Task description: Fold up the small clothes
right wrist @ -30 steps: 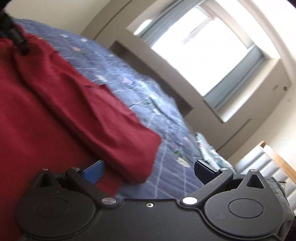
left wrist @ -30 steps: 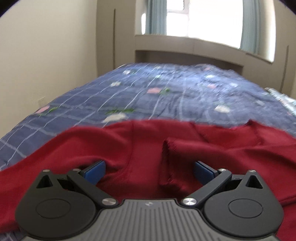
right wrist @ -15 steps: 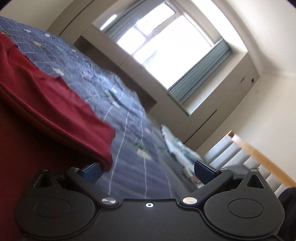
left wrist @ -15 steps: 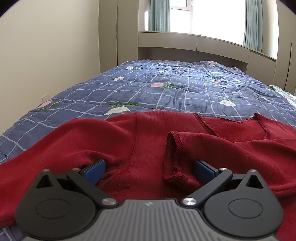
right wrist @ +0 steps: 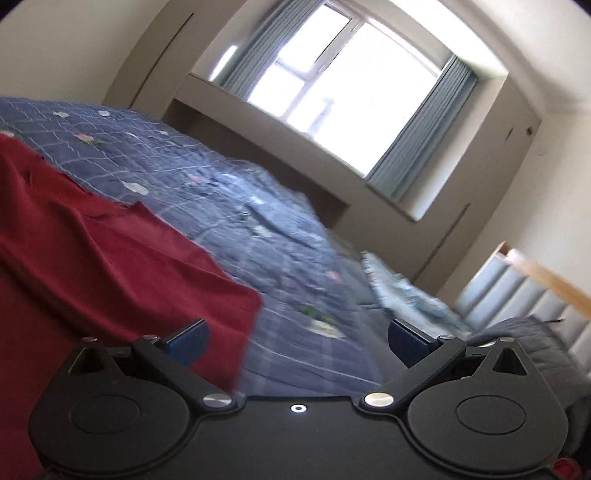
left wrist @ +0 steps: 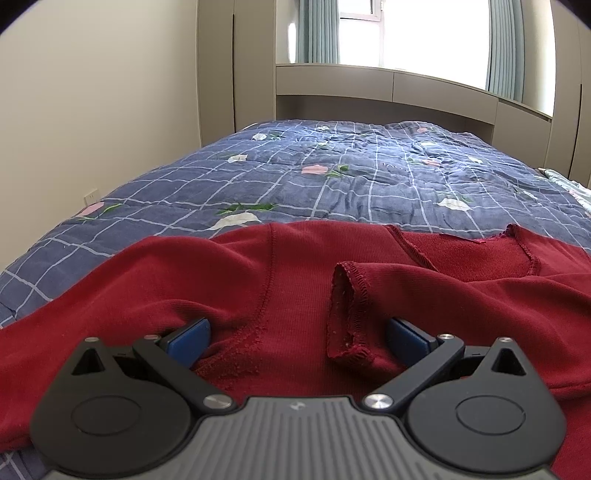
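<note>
A dark red knit sweater [left wrist: 295, 280] lies spread on a blue checked quilt [left wrist: 351, 177]. One sleeve is folded across the body, its cuff [left wrist: 347, 314] lying between my left fingers. My left gripper [left wrist: 297, 338] is open, low over the sweater, with red cloth bunched between the blue pads. My right gripper [right wrist: 297, 338] is open and empty, tilted, at the sweater's right edge [right wrist: 122, 266]; its left pad [right wrist: 186, 339] is over red cloth and its right pad over the quilt [right wrist: 288, 258].
The quilt covers a bed that runs back to a beige shelf and window [left wrist: 413, 33]. A wall [left wrist: 92, 110] lies left. A padded grey headboard [right wrist: 517, 295] and pale bedding [right wrist: 399, 288] lie right.
My right gripper has swung from over the sweater toward its right edge and tilted, with more quilt and room now in view. My left gripper has barely shifted and stays open.
</note>
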A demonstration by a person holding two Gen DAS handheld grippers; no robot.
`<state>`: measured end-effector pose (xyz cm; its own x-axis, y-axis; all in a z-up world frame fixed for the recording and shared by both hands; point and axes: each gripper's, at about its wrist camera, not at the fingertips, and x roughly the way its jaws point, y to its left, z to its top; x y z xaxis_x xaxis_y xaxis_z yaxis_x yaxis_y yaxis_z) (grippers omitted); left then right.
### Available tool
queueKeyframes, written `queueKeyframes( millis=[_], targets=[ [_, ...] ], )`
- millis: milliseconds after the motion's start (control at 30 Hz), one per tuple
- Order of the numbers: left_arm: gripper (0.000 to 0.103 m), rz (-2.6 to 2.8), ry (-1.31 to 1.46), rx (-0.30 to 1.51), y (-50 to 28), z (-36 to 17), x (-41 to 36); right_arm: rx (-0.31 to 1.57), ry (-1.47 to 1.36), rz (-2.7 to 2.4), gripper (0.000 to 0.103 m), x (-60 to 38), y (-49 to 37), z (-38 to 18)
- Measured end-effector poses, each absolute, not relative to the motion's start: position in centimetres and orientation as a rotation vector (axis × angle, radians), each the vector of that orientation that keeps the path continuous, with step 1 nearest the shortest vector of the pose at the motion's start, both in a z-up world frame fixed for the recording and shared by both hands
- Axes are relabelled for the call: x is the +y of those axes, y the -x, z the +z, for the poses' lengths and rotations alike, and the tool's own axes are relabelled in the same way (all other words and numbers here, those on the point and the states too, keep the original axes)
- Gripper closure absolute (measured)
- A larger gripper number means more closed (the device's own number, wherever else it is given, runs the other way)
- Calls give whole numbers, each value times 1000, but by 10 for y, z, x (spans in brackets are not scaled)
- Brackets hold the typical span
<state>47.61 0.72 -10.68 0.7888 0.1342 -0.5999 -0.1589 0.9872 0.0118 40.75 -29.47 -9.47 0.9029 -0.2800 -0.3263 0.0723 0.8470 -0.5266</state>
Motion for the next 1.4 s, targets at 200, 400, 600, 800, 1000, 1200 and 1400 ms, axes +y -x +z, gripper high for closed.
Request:
queueKeyframes(
  millis=[200,400,600,800,1000,1200,1400],
  targets=[
    [0,157,41,642,-476,-107,7,508,520,-200,1,-294,-429,-121],
    [1,149,56,648,-476,-104,10,438,503,-121,1,-280,-398,-86],
    [0,131,183,660,-449,-72,35,425,403,75,1,-241,-356,-56],
    [0,210,261,658,-380,-38,92,458,409,279,1,-174,-321,-58],
    [0,371,282,646,-294,-29,173,473,475,495,1,-90,-309,-62],
    [0,594,331,626,-219,-40,245,398,589,777,1,20,-305,-64],
    [1,778,441,610,-167,-48,303,317,640,1086,19,133,-295,-70]
  ],
)
